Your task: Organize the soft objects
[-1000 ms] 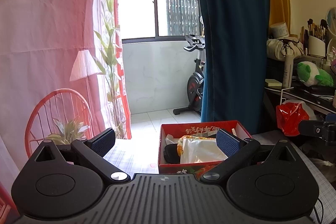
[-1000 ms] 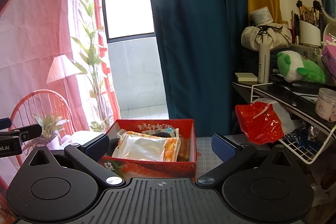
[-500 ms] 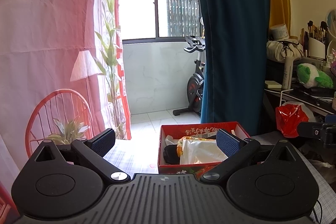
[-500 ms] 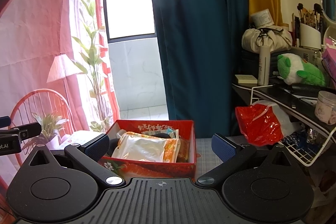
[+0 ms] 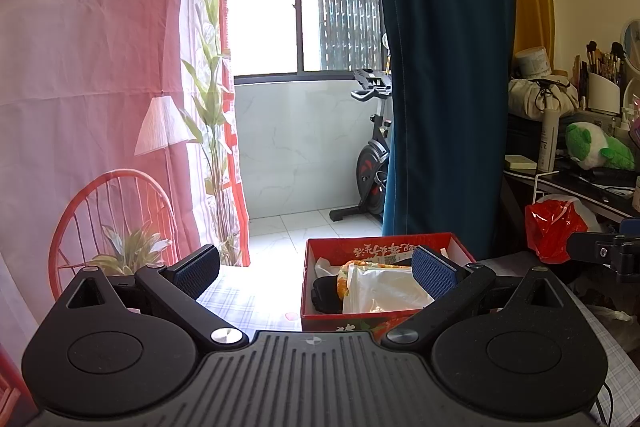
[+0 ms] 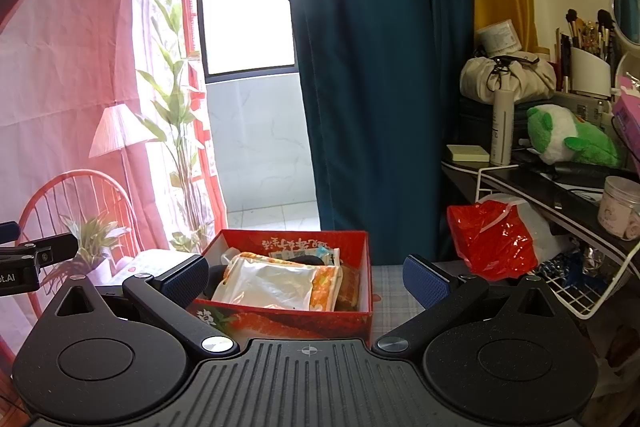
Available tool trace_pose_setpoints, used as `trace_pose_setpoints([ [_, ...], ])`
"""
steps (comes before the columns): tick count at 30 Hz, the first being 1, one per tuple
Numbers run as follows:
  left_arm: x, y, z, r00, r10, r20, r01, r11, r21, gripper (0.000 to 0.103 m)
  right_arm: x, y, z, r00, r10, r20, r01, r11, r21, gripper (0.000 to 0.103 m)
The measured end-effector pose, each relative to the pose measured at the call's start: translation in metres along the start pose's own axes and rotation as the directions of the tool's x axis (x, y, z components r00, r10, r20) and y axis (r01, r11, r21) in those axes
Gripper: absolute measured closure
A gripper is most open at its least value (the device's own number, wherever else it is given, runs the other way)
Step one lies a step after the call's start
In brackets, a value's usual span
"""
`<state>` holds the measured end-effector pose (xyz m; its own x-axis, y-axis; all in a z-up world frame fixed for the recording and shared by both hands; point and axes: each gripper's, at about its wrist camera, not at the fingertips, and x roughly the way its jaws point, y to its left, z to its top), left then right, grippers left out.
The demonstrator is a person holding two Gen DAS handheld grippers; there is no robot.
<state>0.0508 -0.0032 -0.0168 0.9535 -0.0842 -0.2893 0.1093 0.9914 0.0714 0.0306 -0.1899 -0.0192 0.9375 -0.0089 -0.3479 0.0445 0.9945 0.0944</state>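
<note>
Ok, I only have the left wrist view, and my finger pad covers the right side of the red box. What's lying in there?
Observer: Beside the white-and-orange packet, a darker orange packet lies against the right wall of the red box.
Operator: Is the right hand-held gripper carrying anything?
Observer: No. The right hand-held gripper is open with nothing gripped. The box shows between its fingers.
Operator: Anything past the red plastic bag that I can't see?
Observer: Yes, a white wire basket under the shelf, right of the red plastic bag, with something blue inside.
</note>
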Motion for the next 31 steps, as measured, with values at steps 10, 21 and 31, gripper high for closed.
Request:
trace_pose_setpoints([
  [10, -0.0022, -0.0013, 0.0011, 1.0, 0.006, 0.0, -0.006, 1.0, -0.005, 0.0, -0.0028, -0.0007, 0.0023, 1.0, -0.004, 0.007, 0.004, 1.0, -0.008, 0.0],
  [21, -0.0035, -0.0018, 0.0018, 1.0, 0.009, 0.0, -0.009, 1.0, -0.008, 0.0, -0.0028, -0.0006, 0.002, 1.0, -0.005, 0.008, 0.005, 1.0, -0.009, 0.0],
  [31, -0.0043, -0.005, 0.0029, 1.0, 0.015, -0.004, -0.015, 1.0, -0.02, 0.0, -0.0029, -0.0005, 0.0017, 1.0, -0.004, 0.008, 0.004, 1.0, -0.008, 0.0],
])
